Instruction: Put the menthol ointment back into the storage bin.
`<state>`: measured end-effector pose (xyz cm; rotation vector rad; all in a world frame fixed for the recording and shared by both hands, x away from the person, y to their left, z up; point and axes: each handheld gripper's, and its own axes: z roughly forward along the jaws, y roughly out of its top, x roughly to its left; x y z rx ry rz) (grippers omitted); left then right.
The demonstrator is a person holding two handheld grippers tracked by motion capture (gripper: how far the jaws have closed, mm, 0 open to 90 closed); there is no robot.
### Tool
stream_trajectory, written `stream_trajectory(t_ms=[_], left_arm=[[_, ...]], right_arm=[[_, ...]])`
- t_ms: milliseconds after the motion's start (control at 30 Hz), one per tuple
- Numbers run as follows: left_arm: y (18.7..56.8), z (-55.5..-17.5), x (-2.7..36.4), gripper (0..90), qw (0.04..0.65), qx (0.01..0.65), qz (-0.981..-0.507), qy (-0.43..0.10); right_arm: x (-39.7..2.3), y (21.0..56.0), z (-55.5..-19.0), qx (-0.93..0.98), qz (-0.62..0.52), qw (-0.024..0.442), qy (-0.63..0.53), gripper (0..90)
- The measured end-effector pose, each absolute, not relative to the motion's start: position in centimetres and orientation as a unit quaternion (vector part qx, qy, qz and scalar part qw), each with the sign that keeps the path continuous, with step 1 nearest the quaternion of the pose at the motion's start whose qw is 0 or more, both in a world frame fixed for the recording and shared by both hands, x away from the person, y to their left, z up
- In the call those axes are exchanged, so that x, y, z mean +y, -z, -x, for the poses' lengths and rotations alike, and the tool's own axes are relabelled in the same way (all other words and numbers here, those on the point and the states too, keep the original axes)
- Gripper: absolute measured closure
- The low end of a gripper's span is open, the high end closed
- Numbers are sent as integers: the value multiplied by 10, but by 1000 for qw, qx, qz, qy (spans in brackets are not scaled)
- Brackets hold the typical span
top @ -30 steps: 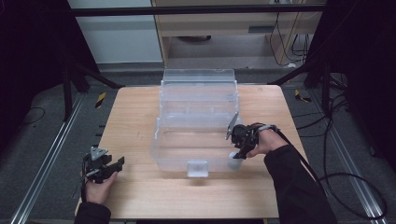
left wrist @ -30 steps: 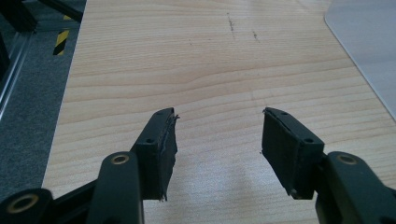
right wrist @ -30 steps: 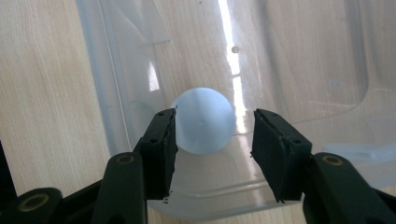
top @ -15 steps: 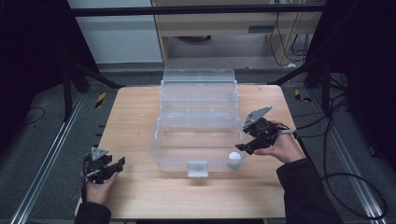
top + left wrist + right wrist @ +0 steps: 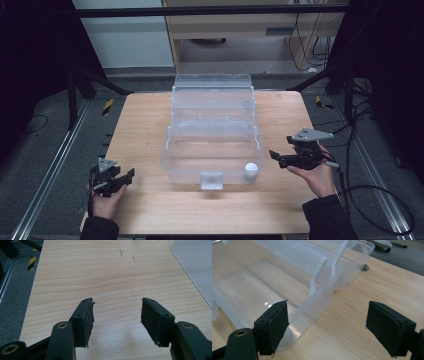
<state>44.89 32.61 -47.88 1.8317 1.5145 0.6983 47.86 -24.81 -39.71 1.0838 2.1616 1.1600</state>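
Black jaws of the right gripper (image 5: 274, 156) have just been opening wide, holding nothing. At its nine o'clock, a small white ball (image 5: 251, 168) is sitting inside the clear plastic box (image 5: 212, 130). Left gripper (image 5: 131, 172) is gaping too, over the wooden table (image 5: 150, 120).

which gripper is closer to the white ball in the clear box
Right. The right gripper sits just outside the clear box, beside the white ball. The left gripper is off past the box's far side.

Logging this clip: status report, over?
Right gripper open, jaws just opened, nothing between them. White ball in clear bin. Left gripper open, idle on table. Nothing in the way.
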Motion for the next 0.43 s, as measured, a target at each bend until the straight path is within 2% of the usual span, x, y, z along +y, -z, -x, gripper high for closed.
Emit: stream_trajectory(t_ms=[433], left_arm=[[482, -450, 324, 395, 325, 570, -706, -267]], right_arm=[[-288, 448, -469, 731, -479, 240, -422, 158]])
